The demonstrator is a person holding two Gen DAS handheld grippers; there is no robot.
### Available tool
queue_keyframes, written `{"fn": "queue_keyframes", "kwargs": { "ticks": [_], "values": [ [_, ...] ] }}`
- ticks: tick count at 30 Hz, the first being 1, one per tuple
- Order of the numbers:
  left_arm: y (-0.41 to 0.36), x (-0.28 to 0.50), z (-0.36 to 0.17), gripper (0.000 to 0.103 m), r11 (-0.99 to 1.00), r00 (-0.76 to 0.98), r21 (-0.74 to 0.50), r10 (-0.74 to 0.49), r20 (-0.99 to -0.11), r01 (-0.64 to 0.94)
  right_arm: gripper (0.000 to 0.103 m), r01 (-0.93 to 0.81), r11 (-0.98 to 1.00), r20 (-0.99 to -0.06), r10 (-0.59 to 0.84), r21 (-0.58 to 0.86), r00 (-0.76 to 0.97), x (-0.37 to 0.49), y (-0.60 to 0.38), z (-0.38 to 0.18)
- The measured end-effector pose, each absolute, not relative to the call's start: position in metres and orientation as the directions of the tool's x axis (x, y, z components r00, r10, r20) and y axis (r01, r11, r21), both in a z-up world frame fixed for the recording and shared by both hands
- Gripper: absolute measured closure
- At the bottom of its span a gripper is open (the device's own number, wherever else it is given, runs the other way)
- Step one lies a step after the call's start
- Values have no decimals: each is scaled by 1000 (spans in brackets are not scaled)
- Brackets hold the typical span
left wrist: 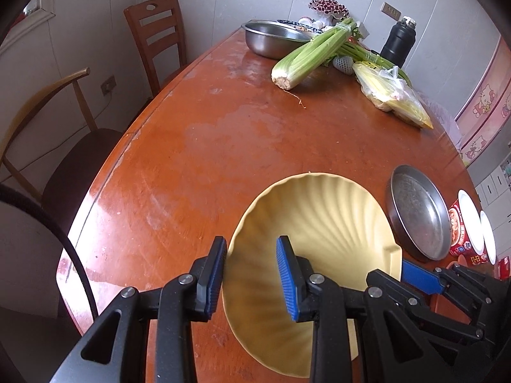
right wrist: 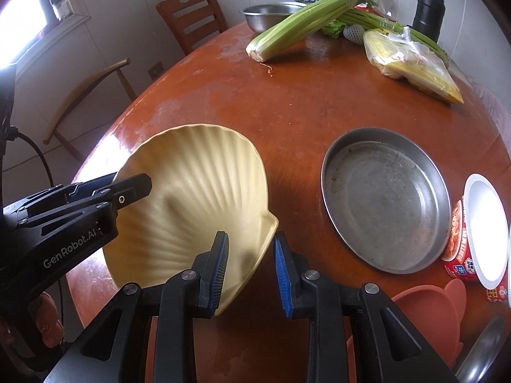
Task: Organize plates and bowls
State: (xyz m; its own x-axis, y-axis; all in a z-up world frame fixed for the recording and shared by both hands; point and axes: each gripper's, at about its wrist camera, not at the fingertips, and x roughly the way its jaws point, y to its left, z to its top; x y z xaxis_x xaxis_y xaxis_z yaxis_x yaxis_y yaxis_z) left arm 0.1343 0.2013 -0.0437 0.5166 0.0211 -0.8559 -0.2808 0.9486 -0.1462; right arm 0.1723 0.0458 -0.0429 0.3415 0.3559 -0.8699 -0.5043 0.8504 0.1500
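Above the counter (right wrist: pixel 287 121), a shell plate (right wrist: pixel 198 198) is pinched by both tools: left tool (left wrist: pixel 252 282) at 9 o'clock, right tool (right wrist: pixel 250 274) at 4 o'clock.

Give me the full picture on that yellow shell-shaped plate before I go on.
The yellow shell-shaped plate is pale, matte, ceramic-looking, with ribs fanning out from a small tab at its hinge end. It is empty, tilted and lifted above the wooden table. The left gripper straddles one edge, the right gripper straddles the rim near the tab, both clamped on it. The shallow steel pan lies beside it, apart.
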Motion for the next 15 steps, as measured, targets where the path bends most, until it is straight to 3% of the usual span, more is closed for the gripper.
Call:
{"fn": "queue_keyframes", "kwargs": {
  "ticks": [15],
  "values": [
    [208,145,-49,71,948,524,-140,31,-851,-284,72,-505,850,-866,361,152,347,174,50,-47]
  ]
}}
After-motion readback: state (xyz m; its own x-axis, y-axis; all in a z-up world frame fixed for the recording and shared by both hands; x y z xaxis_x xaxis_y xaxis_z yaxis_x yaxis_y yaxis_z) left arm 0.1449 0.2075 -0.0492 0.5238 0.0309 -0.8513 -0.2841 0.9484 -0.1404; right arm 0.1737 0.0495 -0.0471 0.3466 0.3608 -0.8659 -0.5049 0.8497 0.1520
